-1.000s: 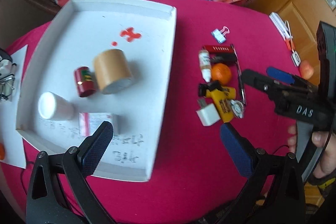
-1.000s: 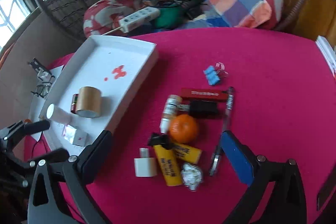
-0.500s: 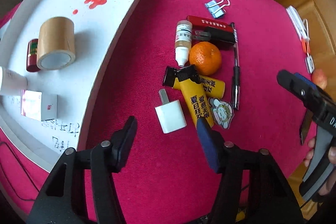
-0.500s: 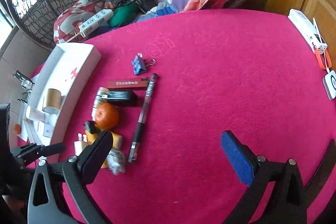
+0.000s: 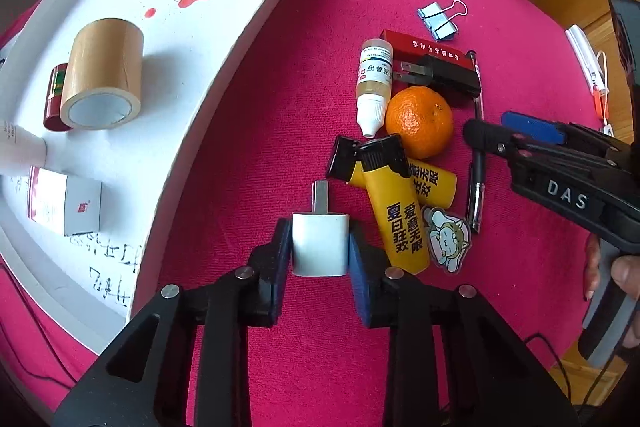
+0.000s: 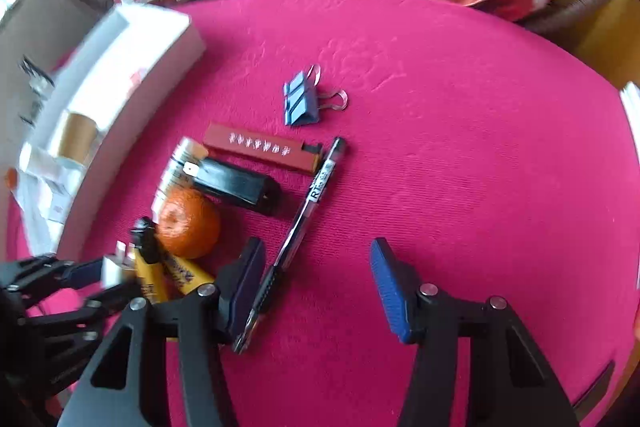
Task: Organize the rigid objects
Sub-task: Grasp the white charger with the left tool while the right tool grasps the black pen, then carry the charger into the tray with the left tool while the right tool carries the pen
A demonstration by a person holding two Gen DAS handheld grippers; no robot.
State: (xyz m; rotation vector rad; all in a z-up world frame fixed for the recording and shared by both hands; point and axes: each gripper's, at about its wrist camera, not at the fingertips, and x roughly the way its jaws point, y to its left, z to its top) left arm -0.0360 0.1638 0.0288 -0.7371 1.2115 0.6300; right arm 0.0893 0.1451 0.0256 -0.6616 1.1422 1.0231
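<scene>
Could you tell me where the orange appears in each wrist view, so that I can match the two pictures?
Left wrist view: the orange sits right of centre, just above the yellow tubes and beside the dropper bottle.
Right wrist view: the orange lies lower left, blurred, left of the pen.
Shared landmark: the black plug adapter, touching the orange in both views.

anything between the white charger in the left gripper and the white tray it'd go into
Nothing visible lies on the pink cloth between them. The left gripper, whose jaws have just been closing, is shut on the white charger. Only the white tray's raised wall has to be cleared; the yellow tubes lie on the other side.
</scene>
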